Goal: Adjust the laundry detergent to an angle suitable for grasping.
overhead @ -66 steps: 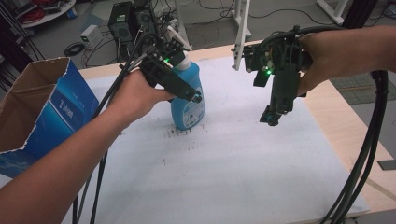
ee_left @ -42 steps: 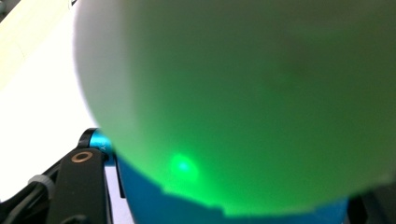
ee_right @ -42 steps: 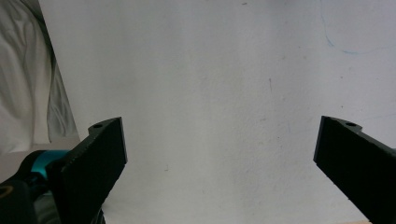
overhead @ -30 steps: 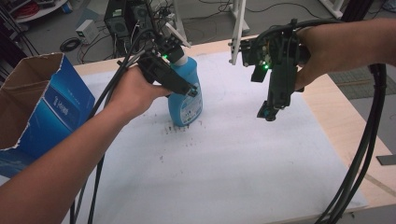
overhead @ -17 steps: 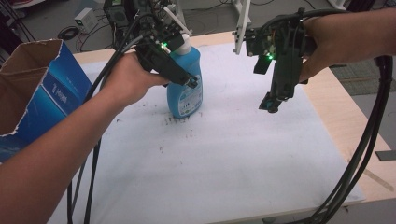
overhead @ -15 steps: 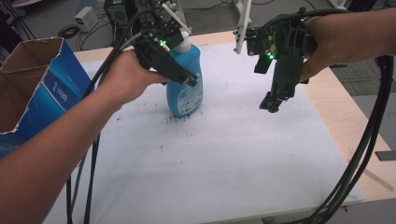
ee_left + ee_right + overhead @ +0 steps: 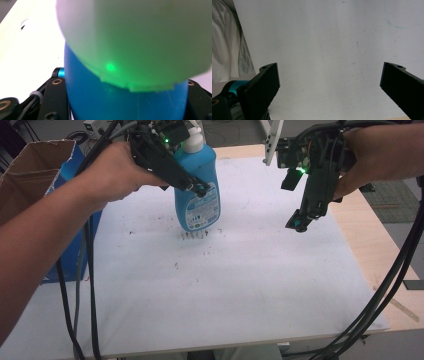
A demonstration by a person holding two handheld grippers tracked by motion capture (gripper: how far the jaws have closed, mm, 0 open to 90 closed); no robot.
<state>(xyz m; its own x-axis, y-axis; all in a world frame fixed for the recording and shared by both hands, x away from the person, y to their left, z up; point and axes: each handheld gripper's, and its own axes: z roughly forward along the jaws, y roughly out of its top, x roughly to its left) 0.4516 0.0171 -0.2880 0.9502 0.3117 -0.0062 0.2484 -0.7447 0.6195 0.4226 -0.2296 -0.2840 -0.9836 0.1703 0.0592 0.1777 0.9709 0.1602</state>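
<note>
In the high view the left gripper (image 7: pixel 200 187) is clamped around the upper body of a blue dish-soap bottle (image 7: pixel 197 195), its black jaws pinching the bottle from either side just below the white cap (image 7: pixel 192 140). The bottle hangs under the gripper, tilted a little, with its base just above the white table cover (image 7: pixel 240 285) (a scatter of dark specks lies right beneath it). Behind the left forearm (image 7: pixel 45 240), well off to that gripper's outer side, stands an open blue cardboard box (image 7: pixel 30 180). The right gripper (image 7: pixel 299 224) hangs over the cover well apart from the bottle, pointing downward with nothing between its jaws. Black cables (image 7: pixel 385 290) trail from it past the table's edge.

In the left gripper view the blue bottle (image 7: pixel 125 100) sits squarely between the two black jaws, pressing on both, and its white cap (image 7: pixel 140 37) looms blurred above, marked by a green light spot.

In the right gripper view the right gripper (image 7: pixel 329 82) has its jaws spread wide, with bare white cover (image 7: pixel 329 37) beyond them; a crumpled fold of white cloth (image 7: pixel 224 50) lies beside the jaw at that view's left.
</note>
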